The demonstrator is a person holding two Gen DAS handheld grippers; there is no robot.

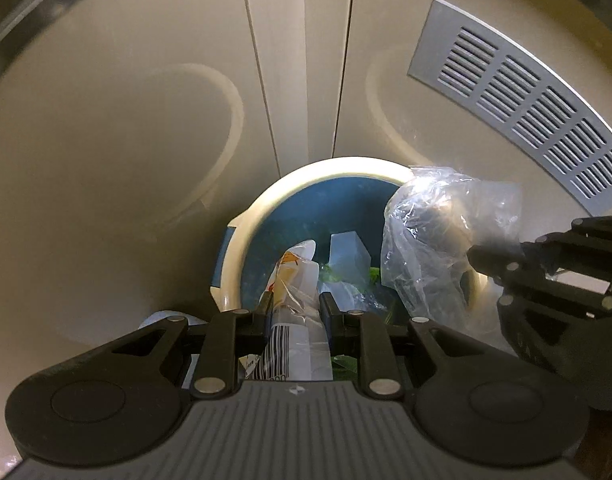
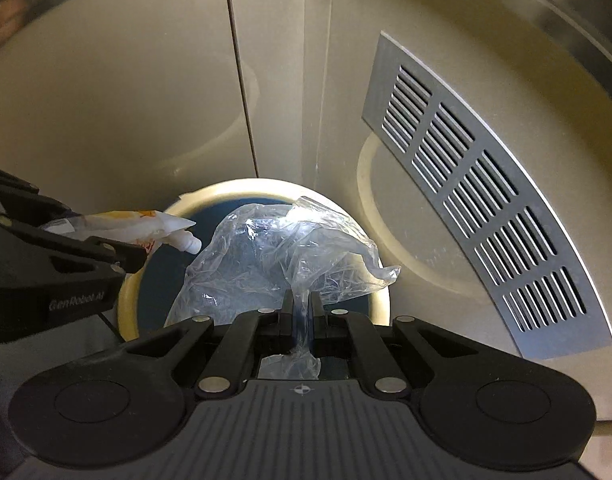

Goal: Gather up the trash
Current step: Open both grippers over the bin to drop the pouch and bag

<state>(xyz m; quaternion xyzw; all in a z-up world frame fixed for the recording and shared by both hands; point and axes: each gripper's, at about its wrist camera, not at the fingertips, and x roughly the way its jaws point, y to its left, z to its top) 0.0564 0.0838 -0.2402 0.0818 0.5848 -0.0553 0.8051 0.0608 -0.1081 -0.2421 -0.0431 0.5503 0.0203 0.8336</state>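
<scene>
Directly beneath both claws sits the round trash bin (image 1: pixel 241 224), cream rim against the cabinet doors (image 1: pixel 145 100). Clenched on a spouted drink pouch (image 1: pixel 293 280), the left gripper (image 1: pixel 293 312) points the pouch's long axis down into the bin. Alongside, the right gripper (image 2: pixel 301 312) pinches a crumpled clear plastic bag (image 2: pixel 265 252) over the bin's right rim; either could release.

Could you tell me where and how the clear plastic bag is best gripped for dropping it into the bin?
As the right gripper has it: a gathered fold at the near edge of the clear plastic bag, pinched from above. The film is thin and crumpled, so a bunched pleat fills the narrow jaws, and the rest hangs over the bin.
</scene>
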